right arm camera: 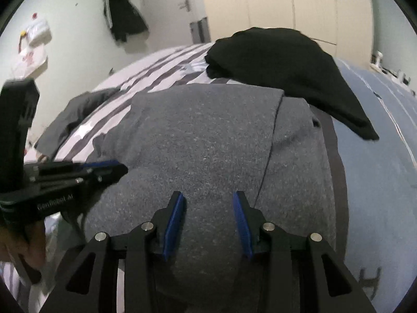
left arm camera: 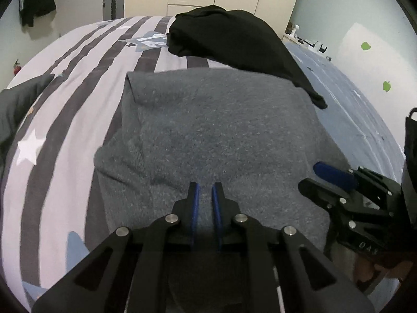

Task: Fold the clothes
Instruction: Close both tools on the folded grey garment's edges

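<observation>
A grey fleece garment (left arm camera: 216, 135) lies folded on the bed, with one layer lapped over another along a seam in the right wrist view (right arm camera: 208, 140). My left gripper (left arm camera: 206, 190) hovers over its near edge with the blue pads a narrow gap apart and nothing between them. My right gripper (right arm camera: 208, 203) is open above the garment's near part, empty. Each gripper shows in the other's view: the right one (left arm camera: 323, 180) at the garment's right edge, the left one (right arm camera: 114, 169) at its left edge.
A black garment (left arm camera: 234, 41) lies bunched on the bed behind the grey one. A dark grey garment (right arm camera: 75, 112) lies at the left. The bed has a striped star cover (left arm camera: 65, 120) and a blue part (right arm camera: 378, 169) to the right. Wardrobe and door stand behind.
</observation>
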Tool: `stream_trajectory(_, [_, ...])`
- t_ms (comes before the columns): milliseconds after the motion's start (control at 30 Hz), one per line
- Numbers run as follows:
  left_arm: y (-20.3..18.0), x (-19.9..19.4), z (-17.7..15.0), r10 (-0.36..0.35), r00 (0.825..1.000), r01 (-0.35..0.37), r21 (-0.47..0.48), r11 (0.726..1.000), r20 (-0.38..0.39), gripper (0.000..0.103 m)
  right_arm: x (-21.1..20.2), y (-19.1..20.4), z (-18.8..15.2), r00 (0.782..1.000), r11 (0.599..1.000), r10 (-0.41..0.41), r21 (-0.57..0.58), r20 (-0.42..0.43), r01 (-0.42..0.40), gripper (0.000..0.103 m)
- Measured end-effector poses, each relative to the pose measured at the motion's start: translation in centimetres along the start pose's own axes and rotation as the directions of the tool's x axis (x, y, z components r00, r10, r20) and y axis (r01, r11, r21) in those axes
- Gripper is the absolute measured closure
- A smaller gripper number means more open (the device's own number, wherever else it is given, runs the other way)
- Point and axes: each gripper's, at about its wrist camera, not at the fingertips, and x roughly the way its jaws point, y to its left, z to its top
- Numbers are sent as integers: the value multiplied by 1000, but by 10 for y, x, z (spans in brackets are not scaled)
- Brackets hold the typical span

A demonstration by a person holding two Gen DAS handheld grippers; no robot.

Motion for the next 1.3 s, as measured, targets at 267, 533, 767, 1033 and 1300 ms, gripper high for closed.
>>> stream_trajectory(267, [38,-24,0,20,1000,-21,-74,997,-14,77,-17,-72,-2,995,982,-76,167,-70,87,55])
stream_trajectory(533, [88,-35,1,-25,1000,24,-344,939,1,24,-31,-103,7,993,961,-31,269,-113,61,29])
stream_trajectory(767, [78,6,-4,-82,992,46,-325,945,-98,22,-2,-114,6,980,917,123,397,-159,-50,23])
stream_trajectory(1033, [61,10,-6,-204,974,163,-318,934,-102,19,16,-100,22,954,899,264,395,-143,-190,12])
stream_trajectory(1300, [54,10,-7,-226,970,187,-322,928,-89,38,38,-83,30,935,890,325,378,-138,-254,14])
